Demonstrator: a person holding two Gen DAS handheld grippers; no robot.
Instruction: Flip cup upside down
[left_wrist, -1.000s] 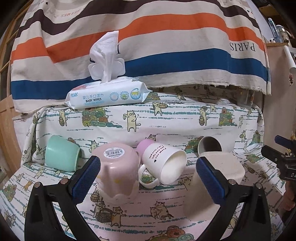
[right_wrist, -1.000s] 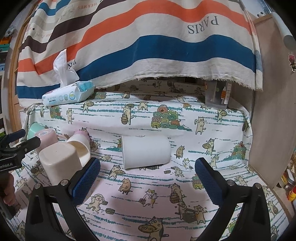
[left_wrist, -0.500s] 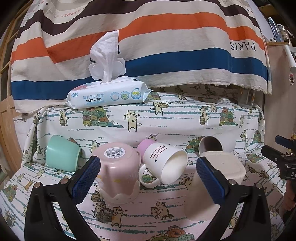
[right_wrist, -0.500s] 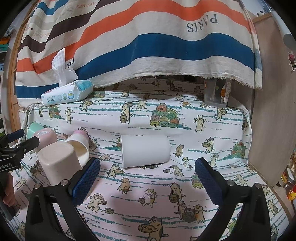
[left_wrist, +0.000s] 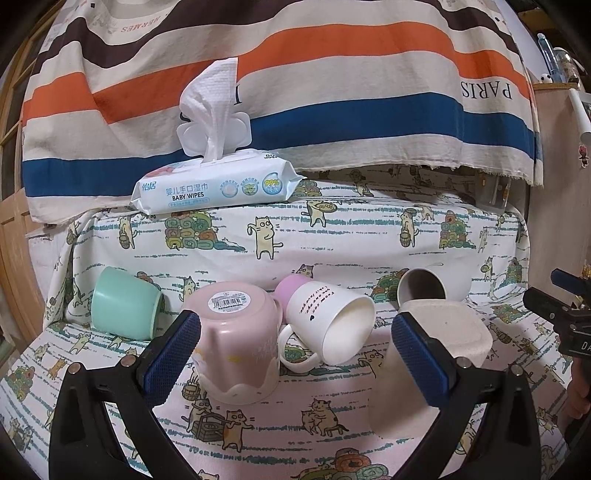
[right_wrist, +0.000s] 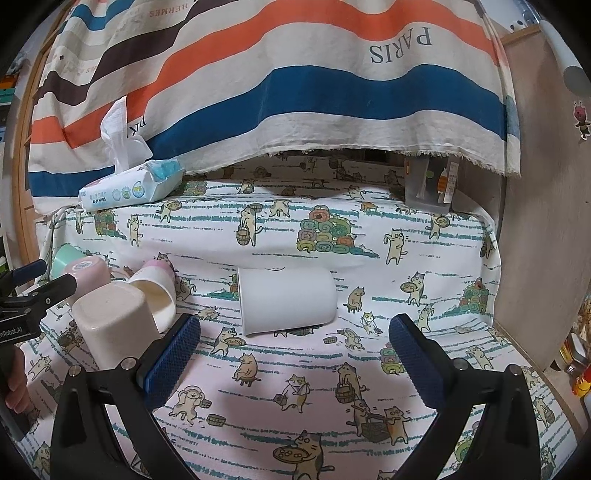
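Straight ahead of the right gripper (right_wrist: 293, 356), centred in the gap between its two blue pads, a plain white cup (right_wrist: 286, 301) lies on its side on the cat-print cloth (right_wrist: 295, 398). Its long axis runs crosswise to the fingers, with the wider open mouth toward that gripper's left and the closed base toward its right. The right gripper is spread wide and holds nothing, and the cup sits a little beyond the fingertips, apart from them. That crosswise lie is what the coming move seems to turn on: as the jaws stand they would close along the cup's length, mouth to base, so a roll of the wrist or a grasp at the rim looks needed before the mouth can be tipped down onto the cloth. The left gripper (left_wrist: 295, 363) is also spread wide and empty. From it the same white cup (left_wrist: 421, 290) lies ahead and off to the right, its dark mouth facing the camera, partly hidden behind a cream square-bottomed cup (left_wrist: 439, 343) standing mouth-down by the right pad. Ahead of its left pad stands a pink cup (left_wrist: 236, 343) already upside down, with a white mug (left_wrist: 328, 325) on its side between the pads and a mint-green cup (left_wrist: 123, 302) on its side farther left. The right hand looks the nearer and better placed.
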